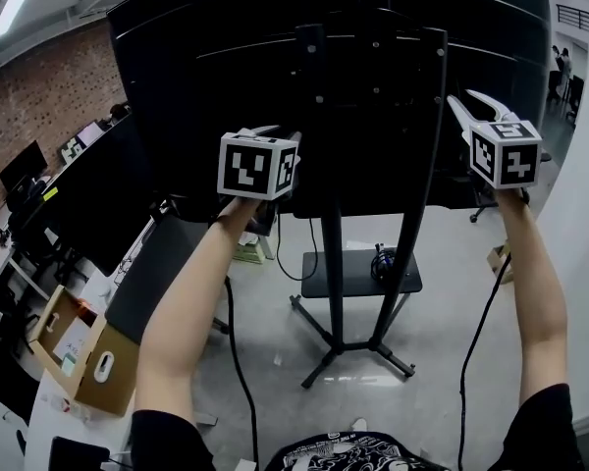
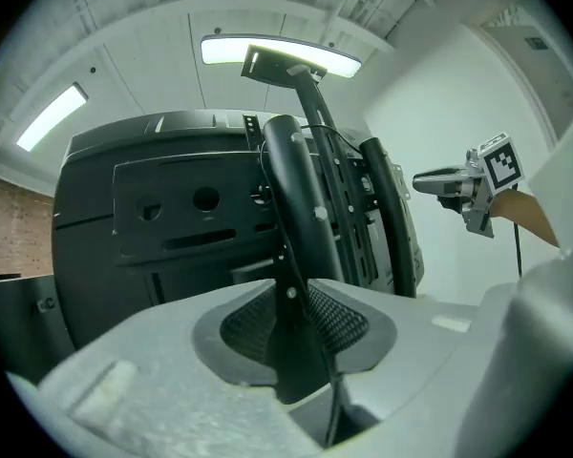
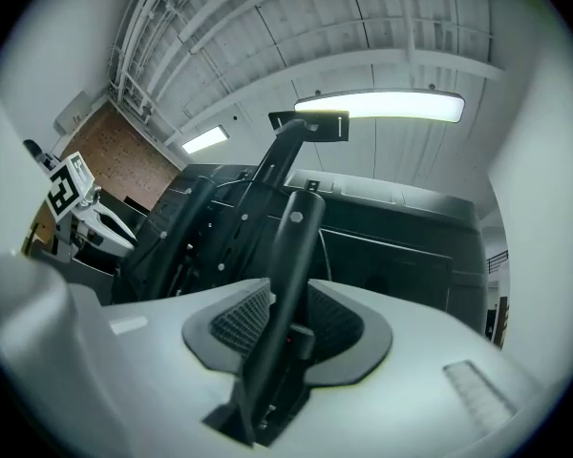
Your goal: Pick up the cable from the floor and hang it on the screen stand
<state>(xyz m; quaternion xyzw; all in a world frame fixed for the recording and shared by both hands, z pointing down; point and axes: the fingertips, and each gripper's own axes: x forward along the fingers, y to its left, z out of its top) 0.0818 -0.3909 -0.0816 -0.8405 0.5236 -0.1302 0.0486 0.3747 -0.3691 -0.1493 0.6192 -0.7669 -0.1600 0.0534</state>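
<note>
The black screen (image 1: pixel 177 77) shows its back on a stand with two uprights (image 1: pixel 332 263). Both grippers are raised to it. My left gripper (image 1: pixel 273 131) is close against the screen's back, and its jaws stand apart. Through their gap I see an upright (image 2: pixel 291 179), and a thin black cable (image 2: pixel 332 414) runs down between the pads, which do not press on it. My right gripper (image 1: pixel 477 106) is at the screen's right edge, open and holding nothing, with the other upright (image 3: pixel 291 256) seen through its gap. A dark coil (image 1: pixel 381 263) lies on the stand's base plate (image 1: pixel 334 275).
The stand's legs (image 1: pixel 373 353) spread over the pale floor below me. Desks with dark monitors (image 1: pixel 88 194) and an open cardboard box (image 1: pixel 88 361) crowd the left. A white wall closes the right, and a person (image 1: pixel 564 67) stands far off there.
</note>
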